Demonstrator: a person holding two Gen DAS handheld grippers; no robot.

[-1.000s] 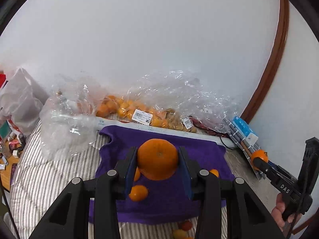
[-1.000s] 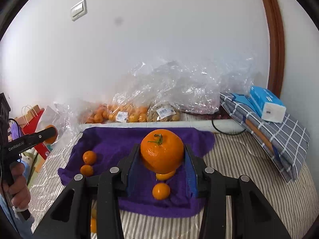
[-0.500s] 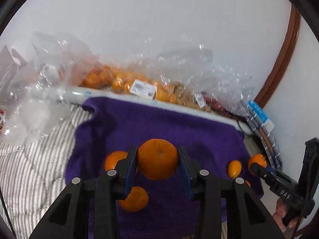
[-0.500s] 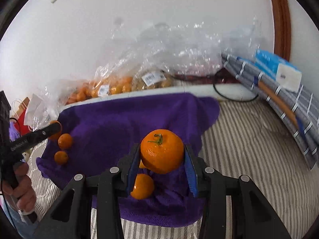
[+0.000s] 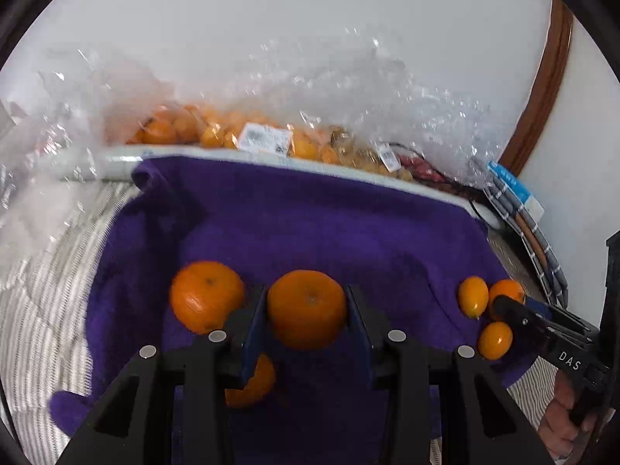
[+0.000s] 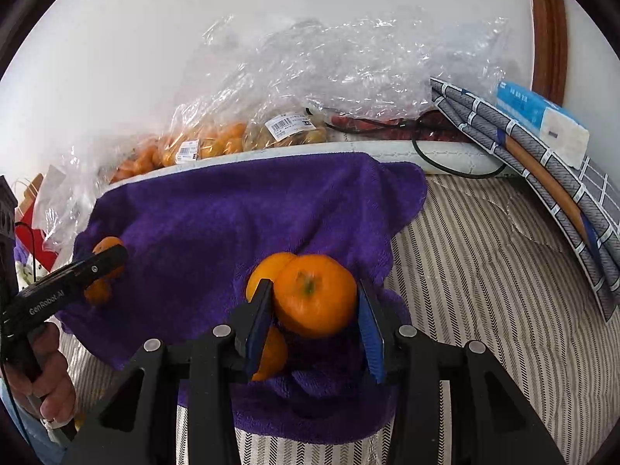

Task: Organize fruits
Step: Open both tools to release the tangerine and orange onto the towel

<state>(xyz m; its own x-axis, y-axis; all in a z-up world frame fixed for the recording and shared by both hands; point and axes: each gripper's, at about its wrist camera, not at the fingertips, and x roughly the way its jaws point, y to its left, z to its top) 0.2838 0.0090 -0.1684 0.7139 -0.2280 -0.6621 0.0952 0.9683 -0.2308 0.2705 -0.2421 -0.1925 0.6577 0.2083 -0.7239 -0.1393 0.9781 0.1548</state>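
My left gripper (image 5: 307, 319) is shut on a tangerine (image 5: 306, 308), low over a purple towel (image 5: 329, 224). Another tangerine (image 5: 207, 295) lies just left of it, and one (image 5: 254, 381) sits under the left finger. My right gripper (image 6: 314, 316) is shut on a second tangerine (image 6: 316, 300) over the towel's right end (image 6: 232, 213), with two small oranges (image 6: 267, 271) close behind and below it. Small kumquats (image 5: 472, 296) lie beside the right gripper in the left wrist view. The left gripper also shows in the right wrist view (image 6: 104, 259), next to small oranges.
Clear plastic bags of oranges (image 5: 217, 131) line the wall behind the towel. A striped bed cover (image 6: 484, 271) lies under everything. A folded checked cloth with a blue tissue pack (image 6: 542, 120) sits at the right. A black cable (image 6: 445, 166) lies near the wall.
Both grippers have lowered and moved forward over the purple towel, each still holding its tangerine. The towel and loose fruit now appear closer.
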